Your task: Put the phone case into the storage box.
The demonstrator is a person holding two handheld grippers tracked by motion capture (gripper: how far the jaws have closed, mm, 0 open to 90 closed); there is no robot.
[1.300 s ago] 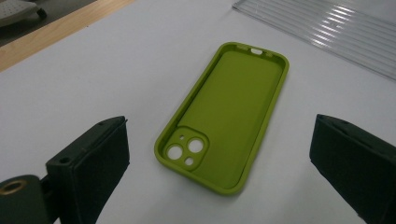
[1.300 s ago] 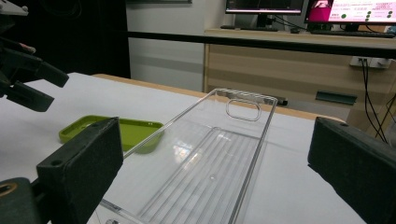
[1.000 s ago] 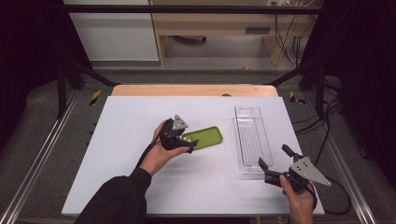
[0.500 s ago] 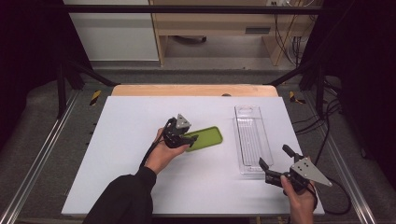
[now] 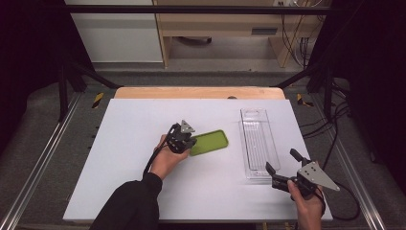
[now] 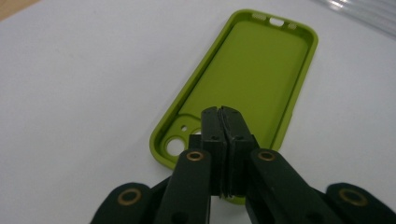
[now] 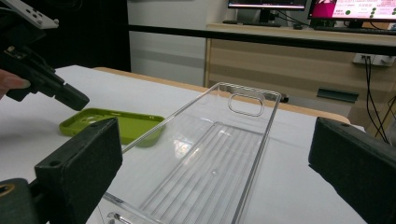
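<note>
The green phone case lies flat on the white table, near the middle, with its hollow side up. It is bright green with a raised rim all around, round holes for the camera at its near left end and small slots at its far end. Nothing lies inside it.

The left claw is at the near left end of the case, just above the end with the camera holes. Its two black jaws have just been closing and now press flat against each other. I cannot tell if they pinch the rim of the case or just hang over it.

To the right of the case lies a long clear plastic tray, with nothing in it. The right claw is at the near end of the tray, and its jaws are spread wide, touching nothing
</note>
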